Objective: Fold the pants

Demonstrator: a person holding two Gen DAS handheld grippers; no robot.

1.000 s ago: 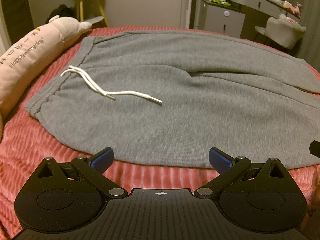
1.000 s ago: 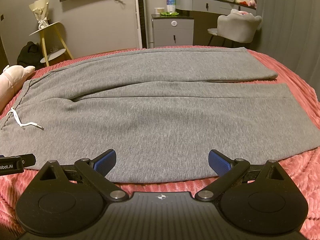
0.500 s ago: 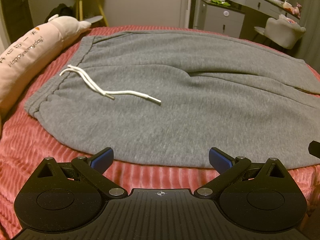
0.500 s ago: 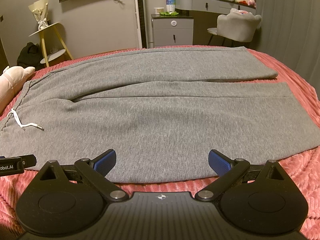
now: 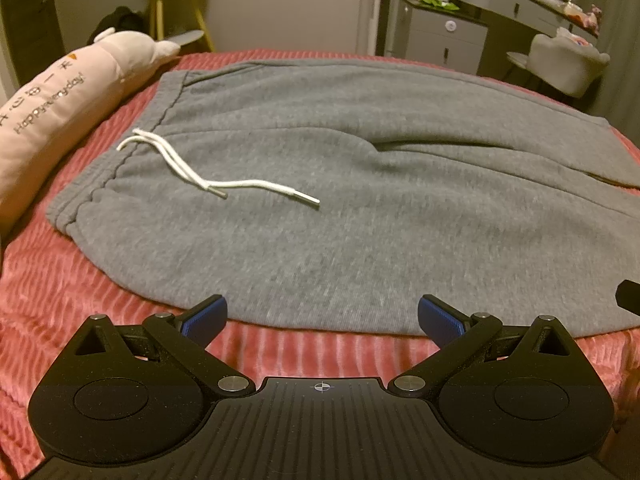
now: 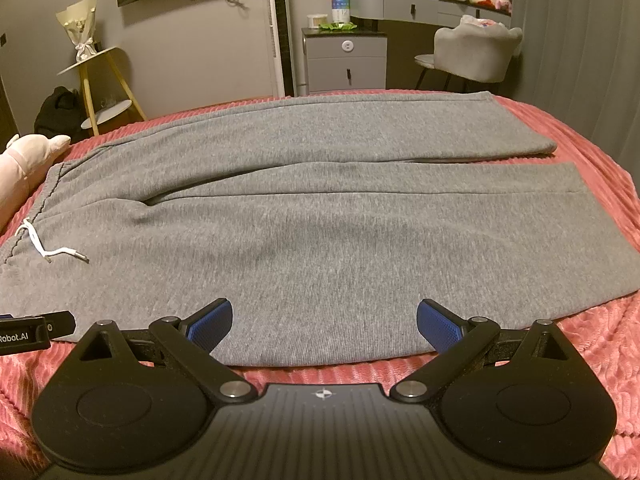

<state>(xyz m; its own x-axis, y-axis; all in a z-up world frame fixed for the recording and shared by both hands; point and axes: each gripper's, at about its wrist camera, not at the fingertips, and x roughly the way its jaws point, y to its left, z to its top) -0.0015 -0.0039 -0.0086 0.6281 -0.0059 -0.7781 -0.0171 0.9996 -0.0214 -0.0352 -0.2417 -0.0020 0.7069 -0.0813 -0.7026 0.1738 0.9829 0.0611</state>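
1. Gray pants (image 6: 320, 216) spread flat on the bed (image 6: 600, 352), long axis along its near edge, waistband (image 5: 120, 168) toward the pillow end.
2. Left tool (image 5: 322, 316) spread apart, empty, nearest the waistband.
3. Right tool (image 6: 325, 320) spread apart, empty, nearer the cuffs.
4. Near pant edge just ahead of both.

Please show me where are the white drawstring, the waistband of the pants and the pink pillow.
white drawstring (image 5: 240, 182): left wrist view, middle of the cord.
waistband (image 5: 105, 175): left wrist view, gathered left edge of the pants.
pink pillow (image 5: 60, 96): left wrist view, printed side.
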